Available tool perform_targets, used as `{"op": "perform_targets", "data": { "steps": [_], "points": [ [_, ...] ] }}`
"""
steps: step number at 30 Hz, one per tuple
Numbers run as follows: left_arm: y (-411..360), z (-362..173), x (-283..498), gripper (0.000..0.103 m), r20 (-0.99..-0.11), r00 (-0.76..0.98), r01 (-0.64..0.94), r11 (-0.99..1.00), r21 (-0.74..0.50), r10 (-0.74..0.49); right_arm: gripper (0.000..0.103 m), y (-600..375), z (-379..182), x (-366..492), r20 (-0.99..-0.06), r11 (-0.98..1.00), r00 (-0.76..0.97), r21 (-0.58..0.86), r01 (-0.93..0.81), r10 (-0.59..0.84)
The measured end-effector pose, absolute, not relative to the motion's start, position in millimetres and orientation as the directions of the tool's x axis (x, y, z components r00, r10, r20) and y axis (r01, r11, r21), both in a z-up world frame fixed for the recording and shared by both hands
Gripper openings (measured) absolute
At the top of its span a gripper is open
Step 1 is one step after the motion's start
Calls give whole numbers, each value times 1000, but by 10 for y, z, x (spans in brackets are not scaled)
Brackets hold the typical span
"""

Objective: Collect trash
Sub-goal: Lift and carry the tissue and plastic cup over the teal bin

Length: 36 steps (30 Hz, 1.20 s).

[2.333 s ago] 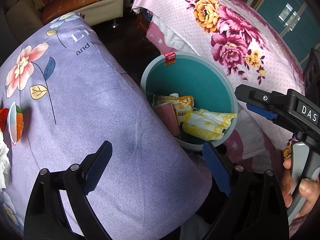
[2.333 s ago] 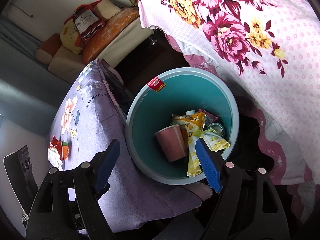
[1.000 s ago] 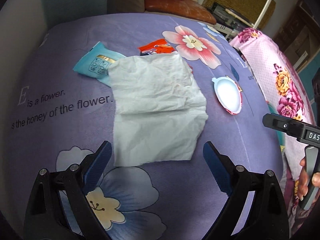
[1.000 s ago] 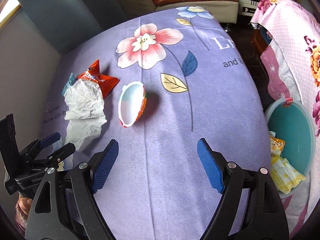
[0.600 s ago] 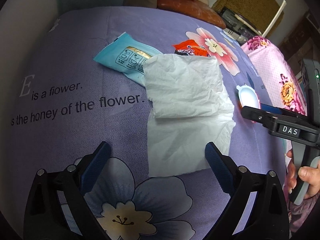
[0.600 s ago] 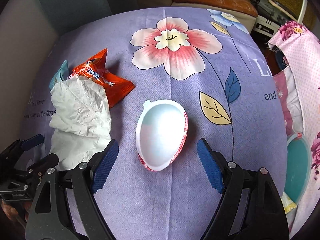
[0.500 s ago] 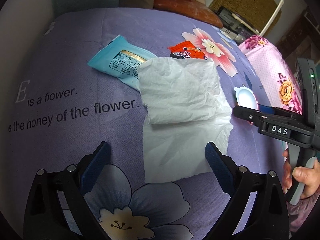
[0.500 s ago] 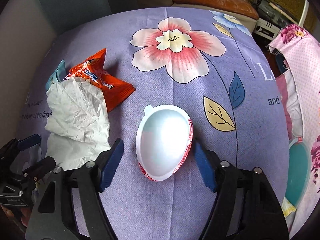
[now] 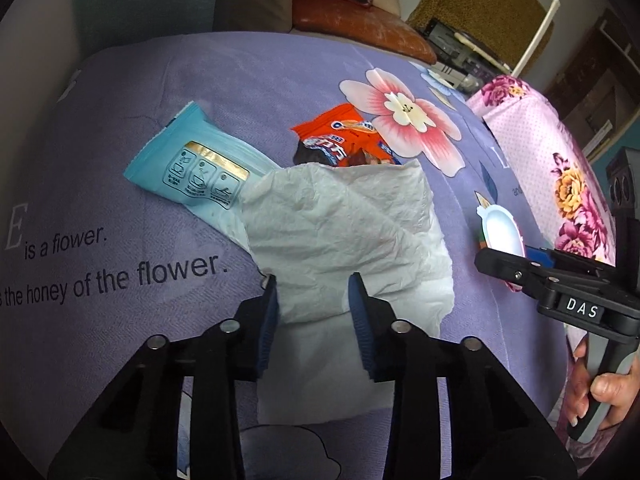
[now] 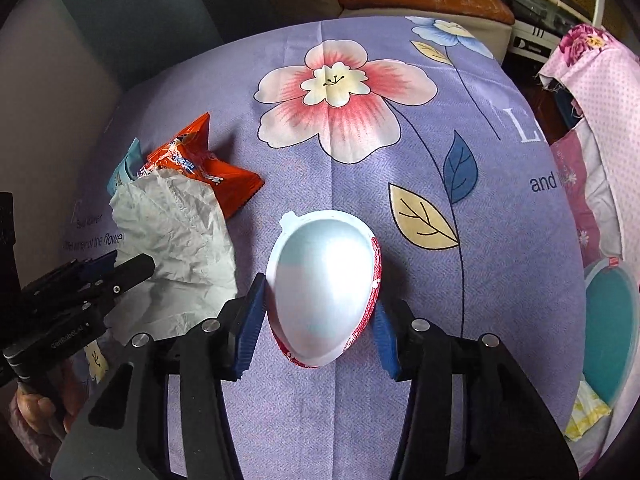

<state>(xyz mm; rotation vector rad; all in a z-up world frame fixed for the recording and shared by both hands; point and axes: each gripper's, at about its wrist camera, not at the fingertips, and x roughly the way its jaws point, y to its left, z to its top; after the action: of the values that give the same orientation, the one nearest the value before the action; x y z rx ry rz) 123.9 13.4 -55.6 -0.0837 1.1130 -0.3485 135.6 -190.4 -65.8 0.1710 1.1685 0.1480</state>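
Since half a second ago both grippers have been closing. Left gripper now pinches a bunched fold of the white tissue, which lay flat between wide-spread pads before. Right gripper has narrowed around the white egg-shaped cup; blue pads press its red-trimmed sides. Both items lie on the purple flowered table. Left view shows the blue packet fully, beside the orange wrapper; right view alone shows the teal bin past the table edge
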Motion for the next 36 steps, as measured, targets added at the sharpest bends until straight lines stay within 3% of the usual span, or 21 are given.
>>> {"op": "perform_targets", "data": {
  "steps": [8,17,19,23,26,32,36],
  "points": [
    [-140,-574,832,27,-876,338,378,902,-209,-345,47,-2037,-595,1184,-890,970,393,245,-15,230],
    [-299,-604,503,28,-883,252,434,862,-262,-395,47,-2189,-600,901,-887,959,385,282,10,257],
    [-281,-585,472,32,-885,254,424,867,-262,-391,47,-2233,-586,850,-885,958,389,286,17,257],
    [-181,-423,428,66,-874,319,399,889,-226,-366,47,-2303,-537,757,-878,956,402,293,24,259],
    [-122,-265,385,78,-861,361,403,892,-202,-358,47,-2352,-506,695,-873,953,410,301,28,263],
    [-79,-158,280,89,-866,383,432,891,-140,-322,47,-2448,-492,606,-868,947,417,317,44,271],
    [-176,-234,342,90,-888,364,478,875,-79,-280,47,-2485,-492,562,-865,944,419,327,53,276]
  ]
}}
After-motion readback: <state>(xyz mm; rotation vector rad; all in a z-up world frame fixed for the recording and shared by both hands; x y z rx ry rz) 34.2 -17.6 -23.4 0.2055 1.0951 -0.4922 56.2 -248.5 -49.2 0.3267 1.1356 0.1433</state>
